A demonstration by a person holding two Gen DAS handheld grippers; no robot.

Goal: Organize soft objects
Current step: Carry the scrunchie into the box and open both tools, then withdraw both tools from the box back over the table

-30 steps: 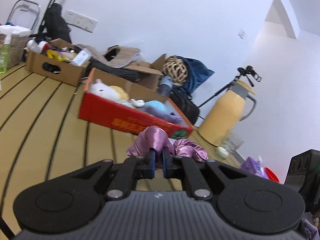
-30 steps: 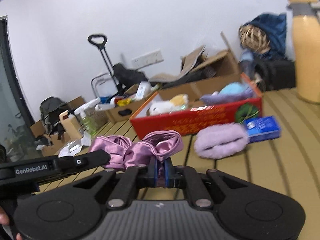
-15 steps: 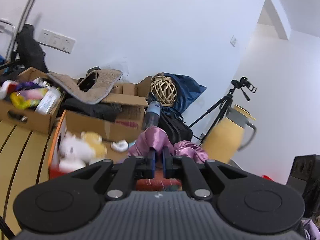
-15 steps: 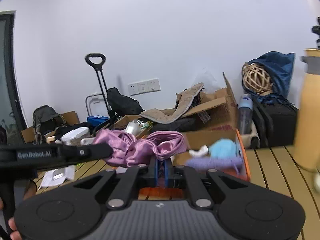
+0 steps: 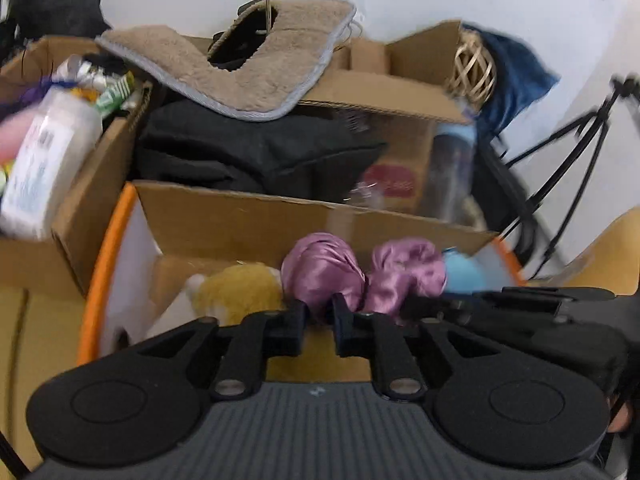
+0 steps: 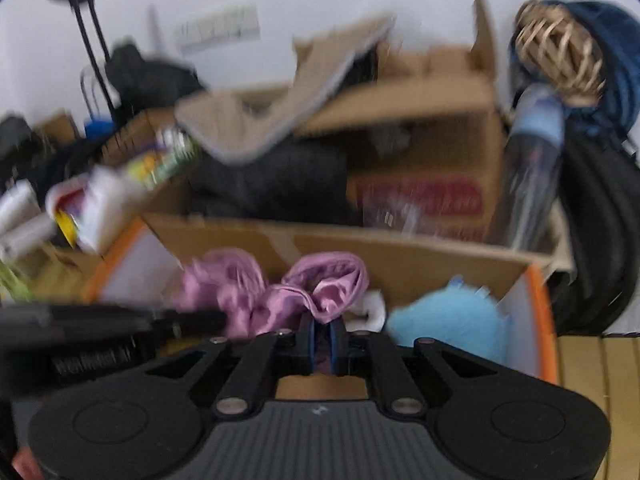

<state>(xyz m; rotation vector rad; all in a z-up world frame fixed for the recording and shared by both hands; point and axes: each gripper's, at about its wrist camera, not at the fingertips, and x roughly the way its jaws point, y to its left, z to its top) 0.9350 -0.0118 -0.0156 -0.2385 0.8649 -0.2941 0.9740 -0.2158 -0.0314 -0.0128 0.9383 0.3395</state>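
R gripper [image 6: 322, 334]: fingers pressed together on a fold of the purple satin cloth [image 6: 320, 288]; blue pads visible w/ fabric pinched between. L gripper [image 5: 320, 318]: fingers slightly spread, a narrow gap between tips; cloth [image 5: 324, 272] sits at/just beyond the tips, cannot tell if contact remains. Cloth hangs bunched in two lobes over the interior of the orange-rimmed box [image 5: 100, 264], in front of its raised cardboard back flap. Inside box: yellow plush [image 5: 236, 294] to L of cloth, blue plush [image 6: 448, 320] to R, white soft item [image 6: 370, 310] just beside the R fingers. Behind box: open cardboard cartons, black bag [image 5: 248, 156], beige fleece mat [image 5: 248, 68] draped on top, wicker ball [image 6: 560, 48] w/ dark blue fabric at far R. R view motion-blurred. Wooden slatted bench [image 6: 596, 376] visible at R edge.
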